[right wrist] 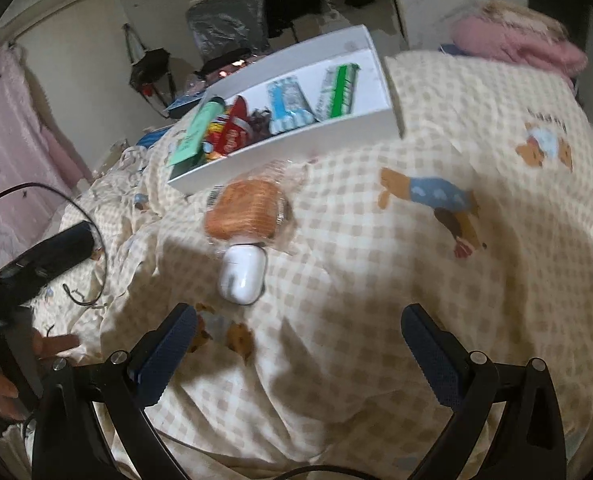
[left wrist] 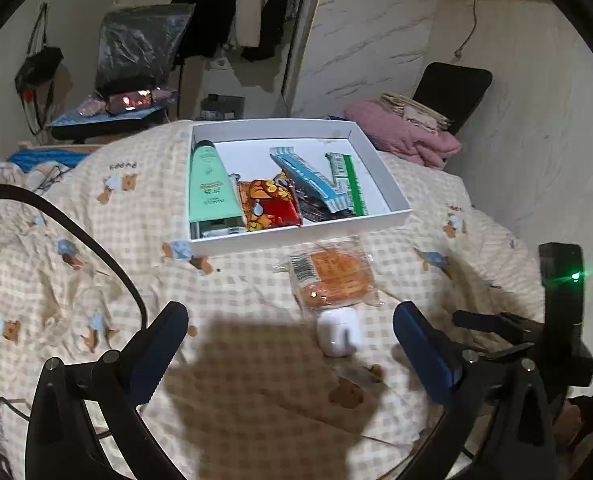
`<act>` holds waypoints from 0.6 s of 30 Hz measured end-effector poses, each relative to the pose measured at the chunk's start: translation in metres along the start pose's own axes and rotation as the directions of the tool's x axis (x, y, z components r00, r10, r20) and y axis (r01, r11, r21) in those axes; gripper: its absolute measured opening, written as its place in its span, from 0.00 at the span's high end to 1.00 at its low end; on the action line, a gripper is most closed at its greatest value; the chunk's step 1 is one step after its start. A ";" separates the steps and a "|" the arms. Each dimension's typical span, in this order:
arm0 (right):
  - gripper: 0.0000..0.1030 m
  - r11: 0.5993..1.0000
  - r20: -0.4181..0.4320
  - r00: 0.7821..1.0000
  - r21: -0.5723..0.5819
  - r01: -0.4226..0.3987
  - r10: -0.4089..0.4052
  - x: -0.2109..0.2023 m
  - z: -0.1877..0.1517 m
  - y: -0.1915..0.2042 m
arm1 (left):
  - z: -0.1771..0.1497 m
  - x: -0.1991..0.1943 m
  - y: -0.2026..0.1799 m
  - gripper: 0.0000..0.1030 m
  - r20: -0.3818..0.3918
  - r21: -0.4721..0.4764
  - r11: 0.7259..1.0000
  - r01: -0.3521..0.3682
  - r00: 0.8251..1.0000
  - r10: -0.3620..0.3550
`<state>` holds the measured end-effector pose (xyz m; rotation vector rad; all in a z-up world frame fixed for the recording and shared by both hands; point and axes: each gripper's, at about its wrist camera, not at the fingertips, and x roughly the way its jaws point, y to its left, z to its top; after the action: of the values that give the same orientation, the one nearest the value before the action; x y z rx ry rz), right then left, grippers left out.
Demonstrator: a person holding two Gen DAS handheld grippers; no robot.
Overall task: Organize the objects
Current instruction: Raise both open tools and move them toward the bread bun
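A white box (left wrist: pixel 296 236) (right wrist: pixel 296 140) lies on the checked bed cover. It holds a green tube (left wrist: pixel 210 188) (right wrist: pixel 200 128), a red snack packet (left wrist: pixel 270 204) (right wrist: pixel 232 132), a blue-striped packet (left wrist: pixel 308 178) (right wrist: pixel 290 104) and a green packet (left wrist: pixel 346 180) (right wrist: pixel 338 90). A wrapped orange pastry (left wrist: pixel 332 276) (right wrist: pixel 244 212) lies just in front of the box. A white earbud case (left wrist: pixel 338 332) (right wrist: pixel 242 272) touches its near end. My left gripper (left wrist: pixel 290 344) is open and empty, near the case. My right gripper (right wrist: pixel 298 340) is open and empty, right of the case.
The bed cover (left wrist: pixel 96 280) (right wrist: pixel 416 280) is rumpled, with bear prints. A black cable (left wrist: pixel 96 248) (right wrist: pixel 84 216) curves over the left side. A pink blanket (left wrist: pixel 404 136) (right wrist: pixel 524 44) lies at the far right. The other gripper shows at the right edge of the left view (left wrist: pixel 560 312).
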<state>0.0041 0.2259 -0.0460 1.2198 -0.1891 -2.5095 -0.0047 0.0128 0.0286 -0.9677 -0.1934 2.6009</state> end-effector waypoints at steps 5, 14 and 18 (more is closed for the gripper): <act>0.00 1.000 0.005 1.000 -0.031 0.004 -0.003 -0.001 0.000 0.006 | -0.002 0.014 0.000 0.01 -0.075 -0.015 0.998 0.061 0.995 -0.062; 0.00 1.000 -0.003 1.000 -0.013 0.005 -0.005 -0.001 -0.001 0.001 | 0.023 0.018 0.007 0.01 -0.100 -0.066 0.998 -0.016 0.995 0.010; 0.00 1.000 -0.008 1.000 -0.018 0.008 -0.008 -0.001 -0.001 0.002 | 0.053 0.026 0.005 0.01 -0.125 -0.095 0.995 0.011 0.992 -0.023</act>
<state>0.0058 0.2246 -0.0450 1.2253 -0.1591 -2.5076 -0.0591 0.0181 0.0513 -1.1537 -0.2923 2.5247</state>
